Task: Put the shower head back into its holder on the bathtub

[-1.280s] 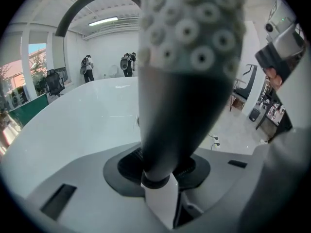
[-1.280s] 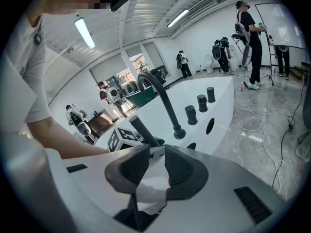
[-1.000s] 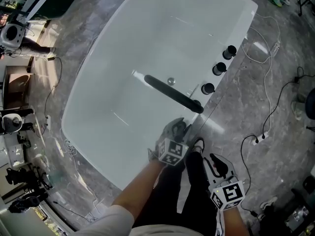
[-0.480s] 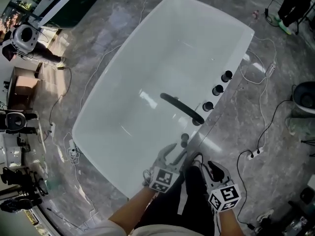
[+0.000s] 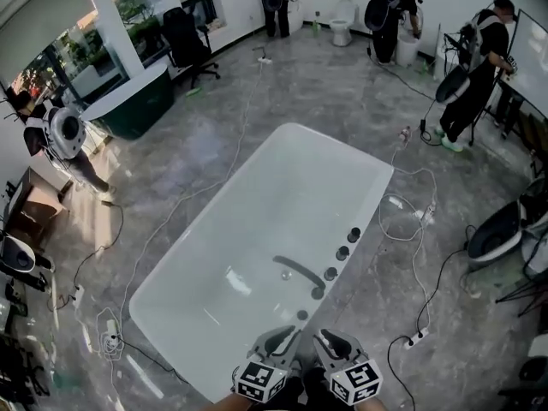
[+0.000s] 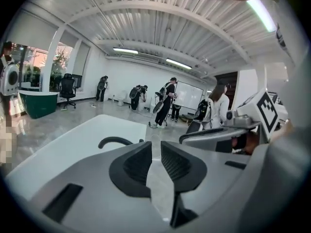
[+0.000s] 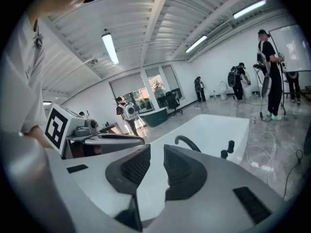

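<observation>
Seemingly upright, shower head point(image 5: 301, 315) on bathtub point(image 5: 257, 204) rim, beside arched spout point(image 5: 297, 272).

One white bathtub point(image 5: 257, 221) carries one curved black spout point(image 5: 295, 272) and three black knobs point(image 5: 342, 253). Two tools show: the left tool point(image 5: 281, 339) and the right tool point(image 5: 328, 341). Four people point(image 5: 478, 58) stand around the room.

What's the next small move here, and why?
Probably lean in and check the small dark fitting on the bathtub rim: it is too small here to tell whether the task is finished. The left gripper, jaws just closing, and right gripper both hold nothing.
</observation>
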A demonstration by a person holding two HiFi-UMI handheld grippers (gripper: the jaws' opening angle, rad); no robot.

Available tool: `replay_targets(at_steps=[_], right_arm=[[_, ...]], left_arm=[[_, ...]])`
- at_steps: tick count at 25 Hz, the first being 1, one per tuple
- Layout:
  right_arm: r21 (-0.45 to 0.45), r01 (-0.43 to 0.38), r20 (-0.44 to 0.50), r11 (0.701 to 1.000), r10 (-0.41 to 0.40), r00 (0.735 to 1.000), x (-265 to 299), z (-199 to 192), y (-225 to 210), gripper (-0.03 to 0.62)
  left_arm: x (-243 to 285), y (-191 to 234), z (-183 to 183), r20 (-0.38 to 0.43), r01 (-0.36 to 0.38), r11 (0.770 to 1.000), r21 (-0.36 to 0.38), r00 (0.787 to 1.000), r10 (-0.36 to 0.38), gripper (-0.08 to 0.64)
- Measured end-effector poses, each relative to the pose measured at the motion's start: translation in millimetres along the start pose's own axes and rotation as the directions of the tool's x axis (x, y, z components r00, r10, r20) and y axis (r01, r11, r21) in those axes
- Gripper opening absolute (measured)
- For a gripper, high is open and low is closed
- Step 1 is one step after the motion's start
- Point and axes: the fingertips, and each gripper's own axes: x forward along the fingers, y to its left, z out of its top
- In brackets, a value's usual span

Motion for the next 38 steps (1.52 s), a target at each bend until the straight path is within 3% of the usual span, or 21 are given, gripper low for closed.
replay_targets(at_steps=[2,5,9,14,38], right_arm=[[-0.049,0.013,0.058,0.999,-0.01,0.998,-5,21,9,0.086],[-0.077,0.032,0.092,0.996,-0.025,0.995,-24,22,28,0.068],[-0.129,0.096,0.154,0.987,-0.076,0.985,-23,41,25,0.031],[-0.149,0.116,0.173,0.982,-0.089,0.981,-31,51,28,0.014],[-0.206,0.14,0.238,0.968,-0.089,0.967,-74,89,34,0.014]], left_arm=[[-5,-7,24,0.038,0.011,1.0,-0.017,0.999,-0.01,0.049],[-26,-28,32,0.055,0.012,0.996,-0.083,0.998,-0.008,0.029],[-26,-32,62,0.114,0.045,0.999,-0.025,0.993,-0.042,0.017],[-43,-38,84,0.162,0.07,0.997,0.015,0.984,-0.071,0.008],[-36,-84,108,0.159,0.052,0.996,0.074,0.985,-0.063,0.005]])
